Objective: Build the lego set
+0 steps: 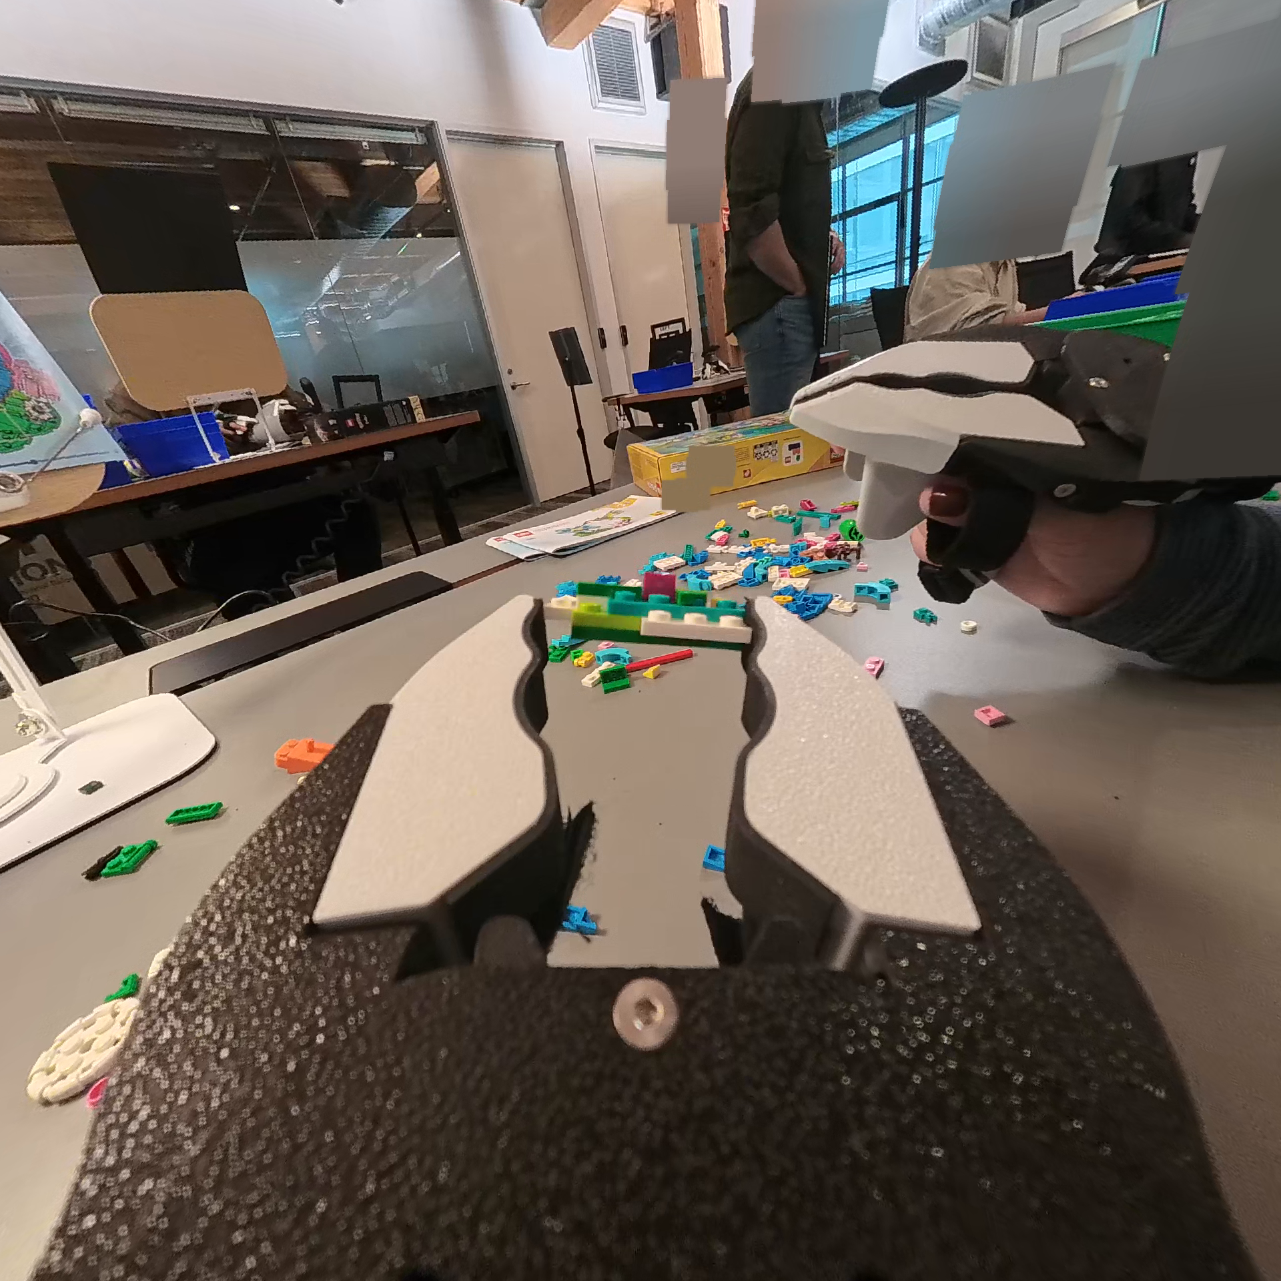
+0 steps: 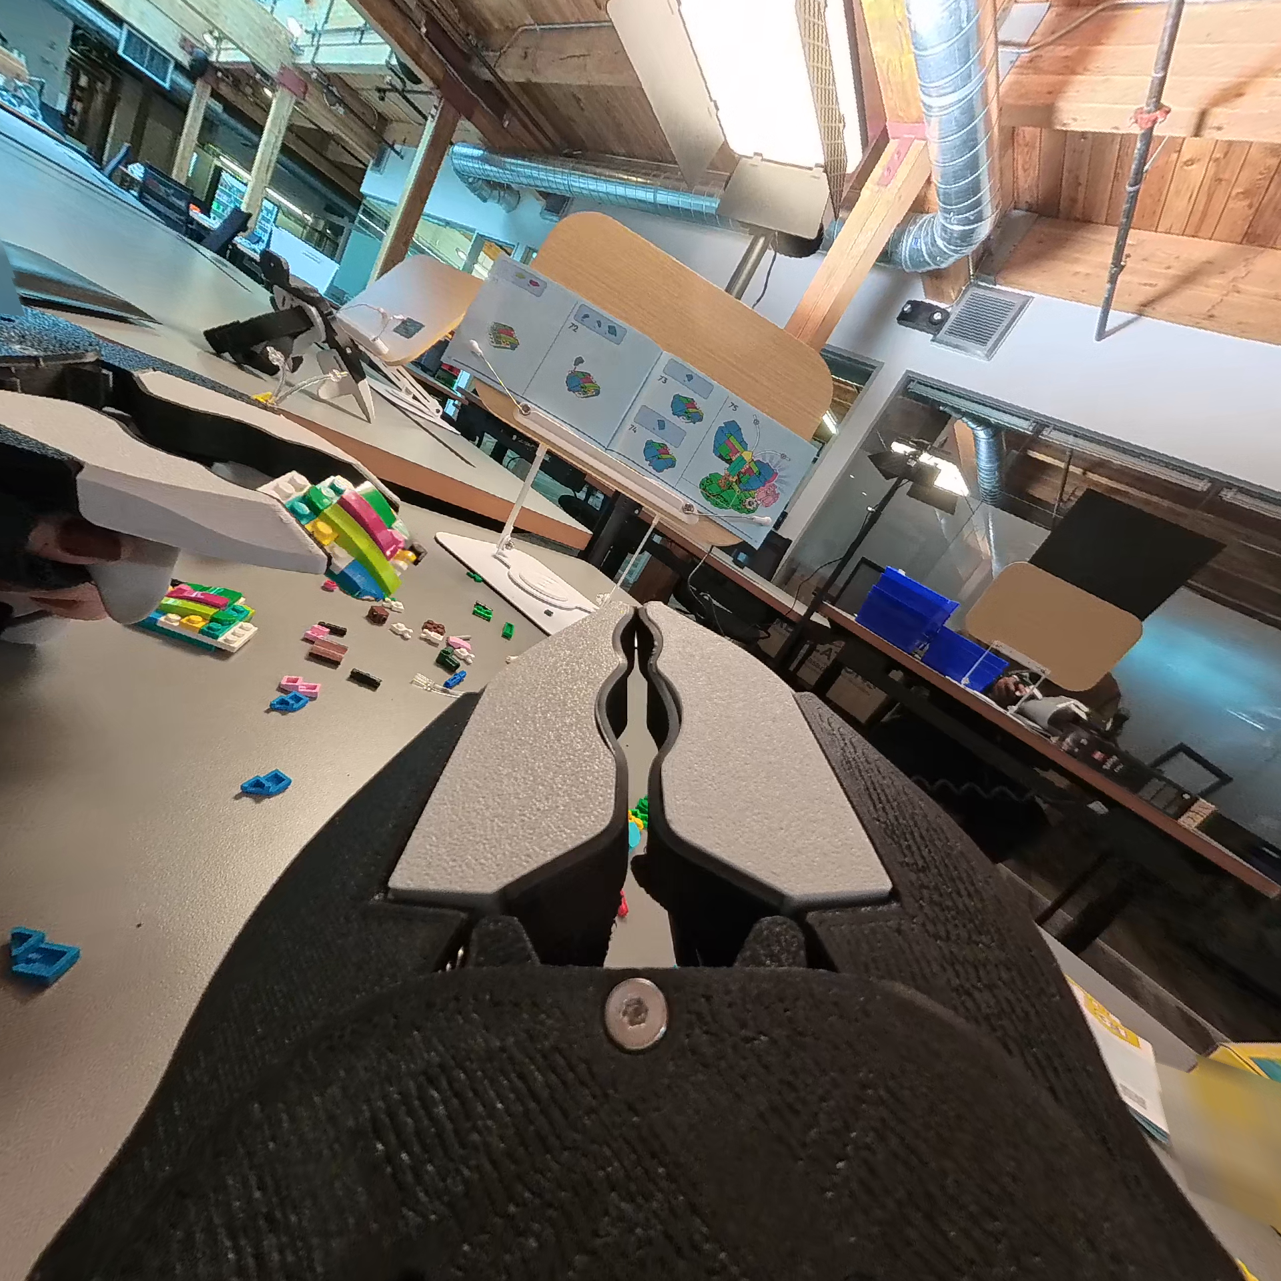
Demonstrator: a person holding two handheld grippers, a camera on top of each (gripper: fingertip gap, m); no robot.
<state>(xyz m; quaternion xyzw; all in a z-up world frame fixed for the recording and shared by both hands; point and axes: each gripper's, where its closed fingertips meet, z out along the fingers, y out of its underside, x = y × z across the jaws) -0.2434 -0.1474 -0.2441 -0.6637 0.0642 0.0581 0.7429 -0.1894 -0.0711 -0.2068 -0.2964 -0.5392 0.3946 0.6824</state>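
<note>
My left gripper (image 1: pixel 645 610) is shut on a partly built lego model (image 1: pixel 651 613) of green, teal, white and magenta plates, gripped across its width at the fingertips. The right wrist view shows this model (image 2: pixel 360 541) tilted on edge just above the grey table (image 2: pixel 138 762), with the left gripper (image 2: pixel 333 527) around it. A second flat sub-assembly (image 2: pixel 201 613) lies on the table below the left gripper. My right gripper (image 2: pixel 638 610) is shut and empty, raised off the table. It also shows in the left wrist view (image 1: pixel 800 409), to the right of and above the loose pieces.
A pile of loose bricks (image 1: pixel 762 554) lies beyond the model. The instruction booklet (image 2: pixel 624 416) stands open on a white stand (image 2: pixel 534 575). A yellow box (image 1: pixel 728 457) and a flat booklet (image 1: pixel 575 530) lie farther back. Stray pieces (image 2: pixel 333 651) dot the table. People stand behind. Tip to tip, the grippers are about 11 cm apart.
</note>
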